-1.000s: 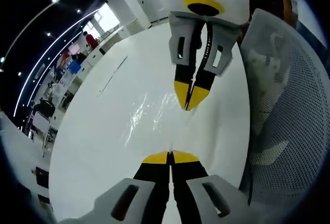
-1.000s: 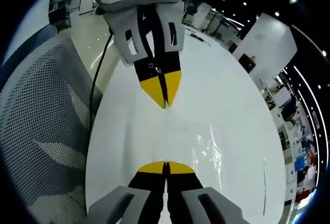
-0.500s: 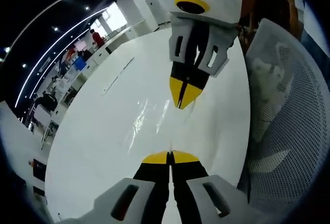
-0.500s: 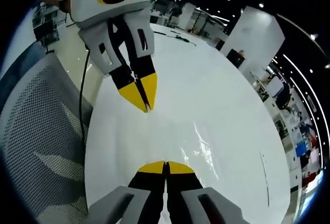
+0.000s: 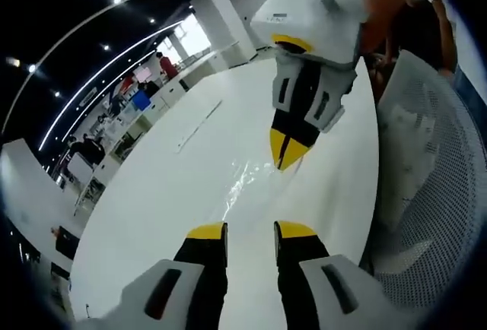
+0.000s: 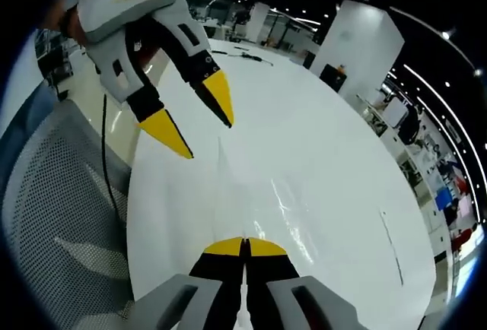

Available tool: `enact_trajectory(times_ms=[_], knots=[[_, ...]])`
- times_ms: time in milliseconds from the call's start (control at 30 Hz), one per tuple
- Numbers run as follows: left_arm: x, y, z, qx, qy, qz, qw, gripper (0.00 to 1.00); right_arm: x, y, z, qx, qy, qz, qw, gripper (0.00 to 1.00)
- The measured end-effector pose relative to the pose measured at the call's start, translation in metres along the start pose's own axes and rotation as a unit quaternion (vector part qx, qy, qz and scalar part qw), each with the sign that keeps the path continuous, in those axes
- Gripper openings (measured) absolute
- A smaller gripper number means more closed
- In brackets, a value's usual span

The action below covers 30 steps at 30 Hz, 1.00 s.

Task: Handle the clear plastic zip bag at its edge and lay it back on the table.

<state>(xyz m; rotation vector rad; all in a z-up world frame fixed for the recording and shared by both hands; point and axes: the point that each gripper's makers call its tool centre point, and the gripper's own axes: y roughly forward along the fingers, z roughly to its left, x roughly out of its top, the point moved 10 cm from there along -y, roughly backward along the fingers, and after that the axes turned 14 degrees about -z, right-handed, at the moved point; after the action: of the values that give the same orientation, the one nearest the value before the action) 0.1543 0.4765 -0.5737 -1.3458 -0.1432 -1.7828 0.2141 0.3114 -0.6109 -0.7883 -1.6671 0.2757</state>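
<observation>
**Left jaws off the bag, right jaws pinched at its edge**

The clear plastic zip bag [image 5: 247,182] lies across the white table [image 5: 152,216], showing mostly as wrinkled glare between the two grippers. In the left gripper view the left gripper [image 5: 251,231] has its yellow-tipped jaws spread with bare table between them, so it grips nothing. Opposite it, the right gripper [image 5: 285,159] comes down with its jaws pressed together at the far edge of the bag's sheen; it looks to be pinching the plastic there, though the film is too transparent to make out between the tips.

The right gripper view agrees: the right gripper [image 6: 245,245] has its tips shut tight, with the bag [image 6: 285,204] spreading away from them over the table [image 6: 342,155] as faint creases. The left gripper [image 6: 199,117] hangs above with its jaws parted, clear of the surface. A mesh chair [image 6: 61,216] stands just beside the table edge.

By my reading the bag is already down flat and the lay-back step is half done: one end is let go, the other not yet. The next move calls for the right jaws to part and lift straight up without dragging the thin plastic, which could cling to the pads and rise or fold with them
</observation>
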Motion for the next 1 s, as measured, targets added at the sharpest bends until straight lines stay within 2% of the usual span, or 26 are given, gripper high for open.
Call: enact_trajectory(times_ms=[33, 67, 200, 367, 800, 933, 1000], knots=[[0.003, 0.000, -0.001, 0.000, 0.000, -0.008, 1.0000, 0.19, 0.001, 0.000, -0.001, -0.001, 0.002, -0.001, 1.0000, 0.00], [0.009, 0.000, -0.005, -0.008, 0.017, -0.026, 0.9995, 0.18, 0.001, 0.000, -0.002, -0.001, 0.003, -0.002, 1.0000, 0.00], [0.015, 0.010, -0.015, -0.029, 0.038, -0.023, 0.9986, 0.16, 0.003, 0.000, -0.004, -0.001, 0.001, -0.003, 1.0000, 0.00], [0.015, 0.026, -0.025, -0.053, 0.058, -0.014, 0.9968, 0.17, 0.004, 0.002, -0.005, 0.006, -0.008, -0.002, 0.9999, 0.00], [0.014, 0.044, -0.022, -0.070, 0.066, -0.013, 0.9952, 0.16, 0.001, -0.001, -0.004, 0.017, -0.023, 0.010, 0.9995, 0.00], [0.010, 0.051, -0.025, -0.083, 0.073, -0.002, 0.9939, 0.16, 0.002, -0.002, -0.004, 0.017, -0.022, 0.010, 0.9996, 0.00], [0.007, 0.054, -0.027, -0.089, 0.093, 0.009, 0.9917, 0.16, 0.001, -0.001, -0.004, 0.016, -0.022, 0.009, 0.9996, 0.00]])
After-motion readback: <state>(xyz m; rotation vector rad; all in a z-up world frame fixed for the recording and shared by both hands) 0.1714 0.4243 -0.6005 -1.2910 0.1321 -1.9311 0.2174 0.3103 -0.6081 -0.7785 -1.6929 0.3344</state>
